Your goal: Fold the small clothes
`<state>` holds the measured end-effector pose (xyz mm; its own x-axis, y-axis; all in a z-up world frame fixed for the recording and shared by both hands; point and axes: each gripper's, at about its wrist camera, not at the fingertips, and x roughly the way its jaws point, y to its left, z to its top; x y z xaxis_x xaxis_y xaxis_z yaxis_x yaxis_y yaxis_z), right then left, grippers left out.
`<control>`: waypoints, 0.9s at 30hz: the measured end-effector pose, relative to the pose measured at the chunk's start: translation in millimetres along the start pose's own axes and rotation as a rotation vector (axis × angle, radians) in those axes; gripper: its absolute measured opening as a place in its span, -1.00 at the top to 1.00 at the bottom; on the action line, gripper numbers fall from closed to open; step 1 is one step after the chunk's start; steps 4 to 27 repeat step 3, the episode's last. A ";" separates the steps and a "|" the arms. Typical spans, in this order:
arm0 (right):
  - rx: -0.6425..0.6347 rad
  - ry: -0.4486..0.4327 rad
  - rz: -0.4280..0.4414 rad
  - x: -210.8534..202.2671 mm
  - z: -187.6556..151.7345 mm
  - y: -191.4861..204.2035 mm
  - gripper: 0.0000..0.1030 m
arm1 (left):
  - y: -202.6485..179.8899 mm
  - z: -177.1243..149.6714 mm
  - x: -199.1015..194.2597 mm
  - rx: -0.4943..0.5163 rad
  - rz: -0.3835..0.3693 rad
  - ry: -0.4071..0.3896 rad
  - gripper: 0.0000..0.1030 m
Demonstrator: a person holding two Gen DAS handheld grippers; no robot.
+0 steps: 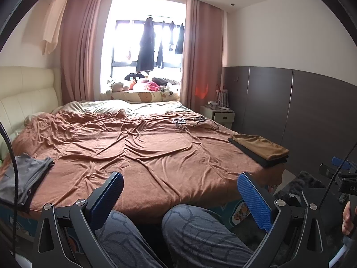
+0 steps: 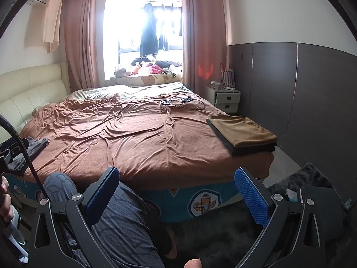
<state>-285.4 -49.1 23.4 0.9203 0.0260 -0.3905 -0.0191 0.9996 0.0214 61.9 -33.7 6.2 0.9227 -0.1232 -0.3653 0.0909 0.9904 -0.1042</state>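
We sit at the foot of the bed point(image 1: 145, 147), knees under both cameras, with the brown blanket spread across most of it. The clothes lie in two groups on the near corners, which we judge is deliberate. On the near left corner is the grey pile point(image 1: 21, 176), loosely heaped with edges uneven, so it reads as the work not yet done. On the near right corner is the folded stack point(image 2: 242, 132): a tan piece squared off on top of a dark one, edges lined up and parallel to the bed's right edge. That looks like the finished side. The wide middle of the blanket between them is free of clothes, and we take it as the folding surface. Only some cables point(image 2: 180, 101) lie far back, toward the right edge, well apart from both groups.

Our left gripper point(image 1: 178, 192) is spread wide, blue pads far apart, nothing between them and nothing touched. It hangs above our knees, just short of the bed's foot edge. Our right gripper point(image 2: 176, 192) is likewise released and wide, holding nothing, hovering over a knee and the dark rug point(image 2: 223, 230) below the foot edge.

With both empty, we judge the next move is a reach left to the grey pile.
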 end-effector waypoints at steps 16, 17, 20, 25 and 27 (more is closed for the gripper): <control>-0.002 -0.004 -0.005 -1.3 -1.2 0.9 -1.00 | 1.9 0.7 -2.3 -0.013 0.002 -0.010 -0.99; -0.002 -0.004 -0.005 -1.3 -1.2 0.9 -1.00 | 1.9 0.7 -2.3 -0.013 0.002 -0.010 -0.99; -0.002 -0.004 -0.005 -1.3 -1.2 0.9 -1.00 | 1.9 0.7 -2.3 -0.013 0.002 -0.010 -0.99; -0.002 -0.004 -0.005 -1.3 -1.2 0.9 -1.00 | 1.9 0.7 -2.3 -0.013 0.002 -0.010 -0.99; -0.002 -0.004 -0.005 -1.3 -1.2 0.9 -1.00 | 1.9 0.7 -2.3 -0.013 0.002 -0.010 -0.99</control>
